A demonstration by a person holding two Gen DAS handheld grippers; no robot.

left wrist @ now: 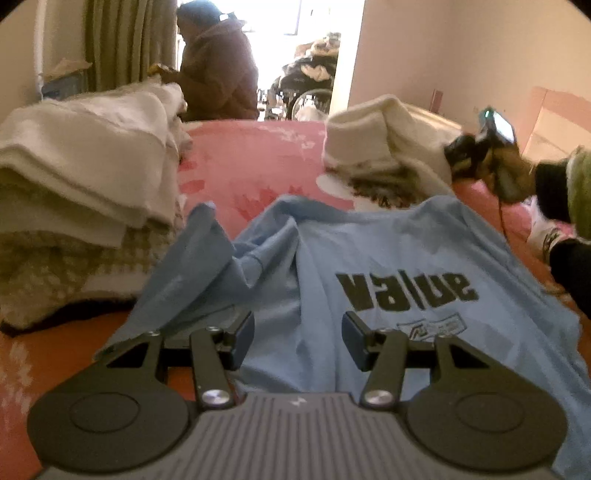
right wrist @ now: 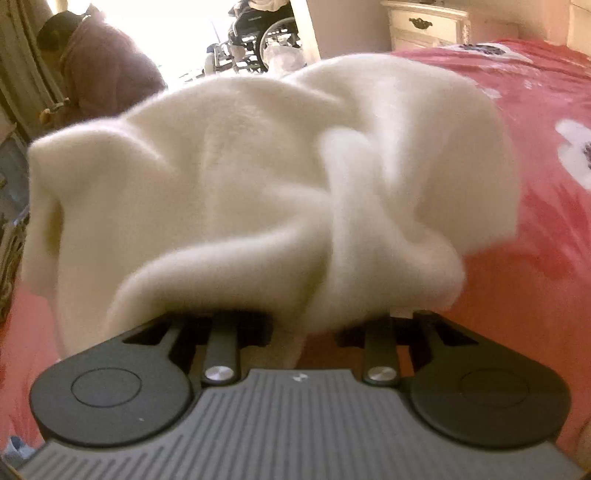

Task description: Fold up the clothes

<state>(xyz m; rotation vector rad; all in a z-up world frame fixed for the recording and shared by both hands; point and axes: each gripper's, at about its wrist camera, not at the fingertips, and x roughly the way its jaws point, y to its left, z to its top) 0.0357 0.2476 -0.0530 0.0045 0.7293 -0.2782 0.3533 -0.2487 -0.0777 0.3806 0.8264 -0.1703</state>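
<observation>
A light blue T-shirt (left wrist: 388, 266) printed with "value" lies crumpled on the pink bedspread (left wrist: 251, 166). My left gripper (left wrist: 299, 339) hovers open just over its near part, with nothing between the pads. In the left wrist view, my right gripper (left wrist: 461, 151) is at the far right in a hand, against a white fluffy garment (left wrist: 373, 129). In the right wrist view that white garment (right wrist: 258, 177) fills the frame. Its folds bunch down into my right gripper (right wrist: 301, 332), and the cloth hides the fingertips.
A stack of folded white and beige towels (left wrist: 81, 177) sits at the left on the bed. A person in a brown jacket (left wrist: 218, 74) sits beyond the bed by a curtain (left wrist: 125, 40). A wheelchair (left wrist: 310, 96) stands in the doorway; a cream nightstand (right wrist: 424, 26) is at the bedside.
</observation>
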